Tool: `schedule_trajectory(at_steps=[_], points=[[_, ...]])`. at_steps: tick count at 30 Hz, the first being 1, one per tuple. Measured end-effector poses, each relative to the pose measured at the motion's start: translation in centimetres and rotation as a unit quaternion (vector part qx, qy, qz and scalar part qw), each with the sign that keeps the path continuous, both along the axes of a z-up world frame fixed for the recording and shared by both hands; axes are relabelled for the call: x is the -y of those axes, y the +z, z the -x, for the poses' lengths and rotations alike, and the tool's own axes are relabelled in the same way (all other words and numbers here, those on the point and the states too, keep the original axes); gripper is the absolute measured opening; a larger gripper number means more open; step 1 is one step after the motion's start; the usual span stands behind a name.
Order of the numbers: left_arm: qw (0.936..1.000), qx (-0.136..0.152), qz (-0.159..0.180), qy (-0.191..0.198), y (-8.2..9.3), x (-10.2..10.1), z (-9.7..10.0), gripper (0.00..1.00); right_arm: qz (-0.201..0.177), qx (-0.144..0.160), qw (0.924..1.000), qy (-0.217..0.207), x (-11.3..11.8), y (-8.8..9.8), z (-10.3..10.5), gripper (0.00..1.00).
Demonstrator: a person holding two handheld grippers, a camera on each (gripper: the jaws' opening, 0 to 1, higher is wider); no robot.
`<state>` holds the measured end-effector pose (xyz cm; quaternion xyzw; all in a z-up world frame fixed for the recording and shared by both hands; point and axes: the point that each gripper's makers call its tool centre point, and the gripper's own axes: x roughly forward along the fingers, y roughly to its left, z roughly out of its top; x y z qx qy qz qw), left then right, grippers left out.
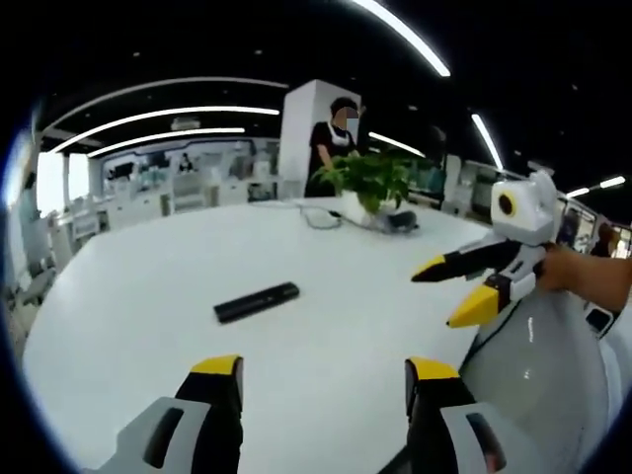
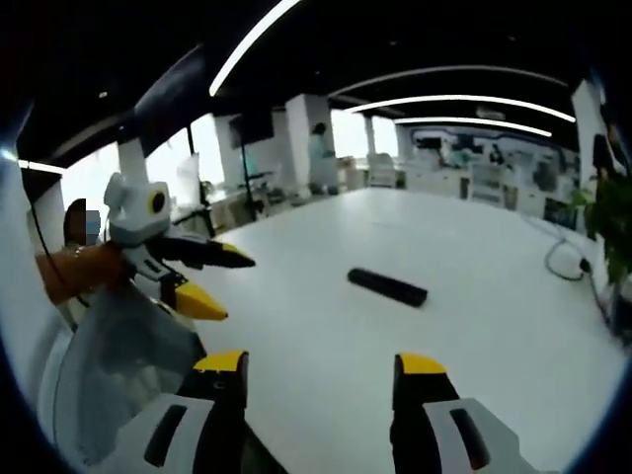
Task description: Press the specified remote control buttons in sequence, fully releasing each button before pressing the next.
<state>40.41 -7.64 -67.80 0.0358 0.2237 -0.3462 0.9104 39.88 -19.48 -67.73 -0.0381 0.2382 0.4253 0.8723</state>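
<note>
Between the parted jaws of the left gripper (image 1: 324, 380), toward 11 o'clock, lies the remote control (image 1: 257, 302) flat on the white table (image 1: 148, 296). The right gripper (image 2: 322, 375), jaws apart, hovers. Probably light, rigid, slippery; press top-down.

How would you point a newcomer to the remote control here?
Start at the big white table with the potted plant at its far end. Toward the table's middle, on bare surface well short of the plant, lies the remote control. It is the slim, flat black bar lying alone, apart from the plant and the cable beside it.
</note>
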Motion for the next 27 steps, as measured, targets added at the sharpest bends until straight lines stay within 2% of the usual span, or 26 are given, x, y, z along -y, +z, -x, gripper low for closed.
schedule_trajectory(at_steps=[3,6,9,14,27], points=[[1.0,0.006,0.001,-0.001,0.3,0.2,0.0,0.68,-0.009,0.004,0.9999,-0.006,0.1,0.4,-0.1,0.56],[0.9992,0.022,0.024,0.021,1.4,0.2,-0.6,0.68,-0.019,0.012,0.9997,-0.011,0.1,0.9,-0.3,0.56],[0.9989,0.034,0.026,0.022,1.7,0.3,-0.6,0.67,-0.024,0.016,0.9995,-0.012,-0.1,1.1,-0.4,0.55],[0.9991,0.028,0.017,0.025,1.1,0.0,-0.4,0.67,-0.004,0.014,0.9999,-0.001,-0.4,0.3,0.0,0.54],[0.9991,0.02,0.013,0.035,0.6,-0.3,-0.3,0.67,-0.008,0.018,0.9998,-0.009,-0.3,0.5,0.0,0.53]])
